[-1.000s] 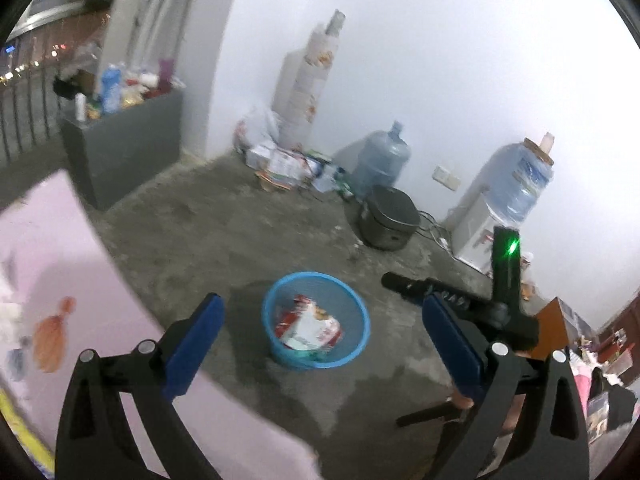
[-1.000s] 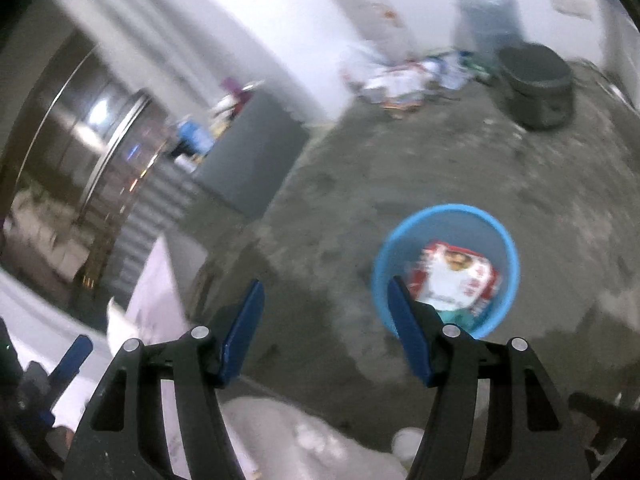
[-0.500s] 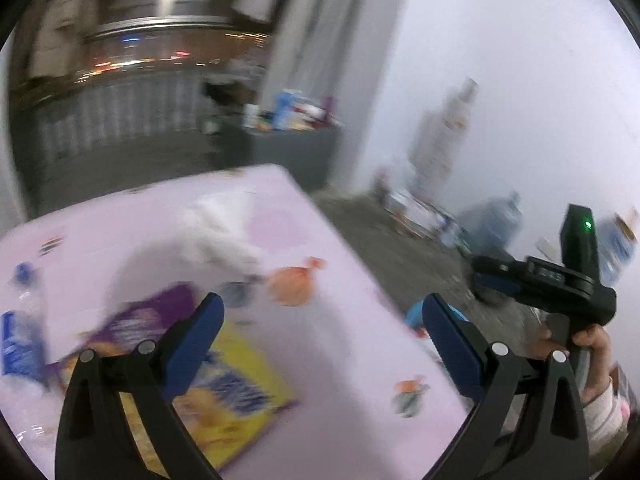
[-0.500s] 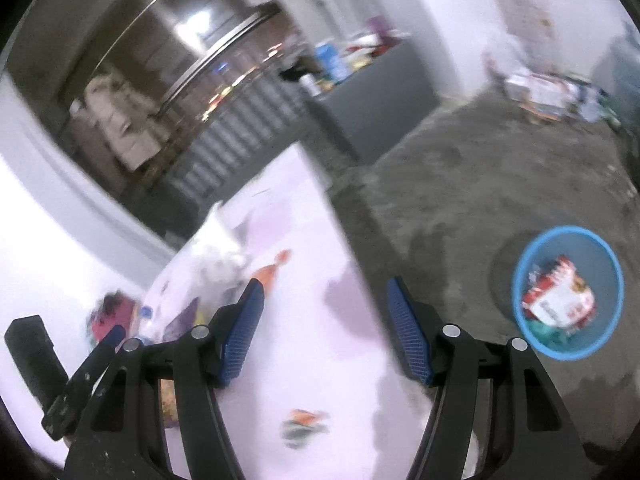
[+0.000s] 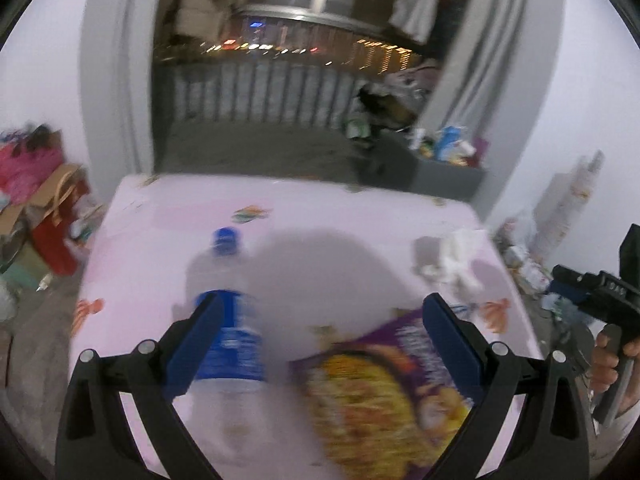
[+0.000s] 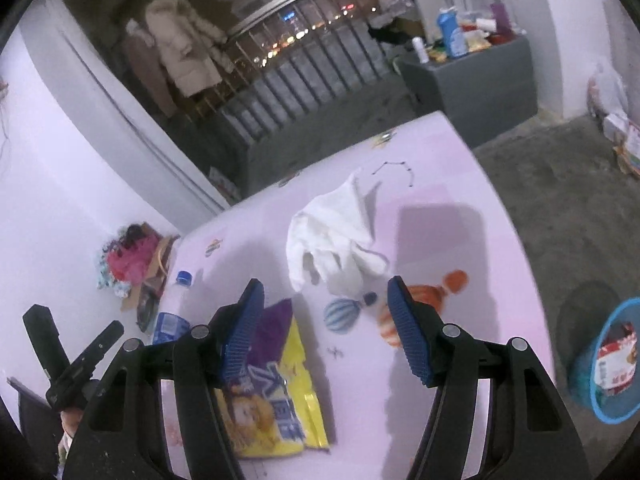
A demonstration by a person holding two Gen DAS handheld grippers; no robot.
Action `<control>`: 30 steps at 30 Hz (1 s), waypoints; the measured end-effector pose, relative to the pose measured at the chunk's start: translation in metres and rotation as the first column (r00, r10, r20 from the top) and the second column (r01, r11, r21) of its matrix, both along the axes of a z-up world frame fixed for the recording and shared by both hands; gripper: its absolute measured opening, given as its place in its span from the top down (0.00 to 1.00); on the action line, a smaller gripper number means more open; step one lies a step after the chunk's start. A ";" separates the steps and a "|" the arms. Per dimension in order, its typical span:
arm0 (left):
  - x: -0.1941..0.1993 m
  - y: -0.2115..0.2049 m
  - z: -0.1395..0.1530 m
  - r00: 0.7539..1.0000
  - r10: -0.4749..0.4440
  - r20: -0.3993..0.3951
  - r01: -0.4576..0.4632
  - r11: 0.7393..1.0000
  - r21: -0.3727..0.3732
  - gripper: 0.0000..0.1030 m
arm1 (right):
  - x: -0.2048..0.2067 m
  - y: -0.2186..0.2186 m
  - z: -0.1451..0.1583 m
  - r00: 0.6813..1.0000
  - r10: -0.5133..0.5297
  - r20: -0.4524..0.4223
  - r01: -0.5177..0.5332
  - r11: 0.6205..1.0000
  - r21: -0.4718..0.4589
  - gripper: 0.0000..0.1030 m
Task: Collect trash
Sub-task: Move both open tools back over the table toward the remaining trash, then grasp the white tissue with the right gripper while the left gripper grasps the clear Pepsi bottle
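Note:
A pink table [image 5: 320, 216] [image 6: 460, 240] holds trash. A clear water bottle with a blue cap and label [image 5: 232, 320] [image 6: 170, 312] lies at the left. A purple and yellow snack bag [image 5: 384, 384] [image 6: 276, 384] lies beside it. A crumpled white tissue [image 6: 340, 240] [image 5: 456, 260] lies farther back. My left gripper [image 5: 320, 340] is open and empty above the bottle and the bag. My right gripper [image 6: 326, 320] is open and empty above the table, between the bag and the tissue. A blue trash basket [image 6: 608, 364] with a red and white wrapper stands on the floor at the right.
A grey cabinet [image 6: 476, 80] with bottles on top stands beyond the table. A balcony railing [image 5: 280, 92] is behind. Boxes and red bags [image 5: 44, 208] lie on the floor left of the table. Clutter lines the right wall [image 5: 528, 264].
Both grippers have swung from the floor basket back over the pink table. The bottle, the snack bag and the tissue have come into view. Both grippers stay open.

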State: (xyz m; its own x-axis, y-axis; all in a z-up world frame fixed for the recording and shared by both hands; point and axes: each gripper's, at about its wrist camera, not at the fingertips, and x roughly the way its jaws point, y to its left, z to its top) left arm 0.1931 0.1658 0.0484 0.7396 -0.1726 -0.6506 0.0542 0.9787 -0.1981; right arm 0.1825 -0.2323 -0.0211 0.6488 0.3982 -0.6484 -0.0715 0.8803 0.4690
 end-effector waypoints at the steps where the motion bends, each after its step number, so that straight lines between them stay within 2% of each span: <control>1: 0.005 0.009 -0.005 1.000 0.021 -0.016 -0.021 1.000 0.000 0.06 | 0.008 0.004 -0.003 1.000 0.003 -0.012 -0.004 1.000 -0.006 0.41; 7: 0.028 0.042 -0.034 0.993 0.065 -0.095 -0.067 0.998 -0.012 0.06 | 0.053 0.029 -0.020 0.996 0.011 -0.083 -0.015 0.998 -0.058 0.41; 16: 0.061 0.061 -0.080 0.968 0.091 -0.235 -0.115 0.990 -0.088 0.25 | 0.096 0.045 -0.055 0.987 -0.007 -0.160 -0.011 0.993 -0.115 0.41; 23: 0.069 0.060 -0.090 0.951 0.070 -0.302 -0.105 0.989 -0.101 0.37 | 0.107 0.054 -0.071 0.981 0.010 -0.195 -0.034 0.992 -0.118 0.41; 24: 0.068 0.059 -0.091 0.949 0.068 -0.309 -0.104 0.989 -0.102 0.40 | 0.106 0.054 -0.071 0.980 0.012 -0.197 -0.036 0.992 -0.120 0.43; 27: 0.066 0.059 -0.091 0.950 0.066 -0.306 -0.103 0.989 -0.105 0.41 | 0.105 0.052 -0.071 0.980 0.013 -0.199 -0.039 0.991 -0.127 0.51; 30: 0.063 0.057 -0.091 0.954 0.060 -0.293 -0.097 0.989 -0.113 0.41 | 0.103 0.048 -0.070 0.979 0.016 -0.204 -0.042 0.991 -0.125 0.67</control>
State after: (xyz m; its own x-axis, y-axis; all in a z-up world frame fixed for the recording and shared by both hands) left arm 0.2561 0.2232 -0.0425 0.5382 -0.2146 -0.8150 -0.0995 0.9441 -0.3144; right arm 0.2856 -0.1846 -0.0909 0.4886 0.3199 -0.8117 -0.0129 0.9329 0.3599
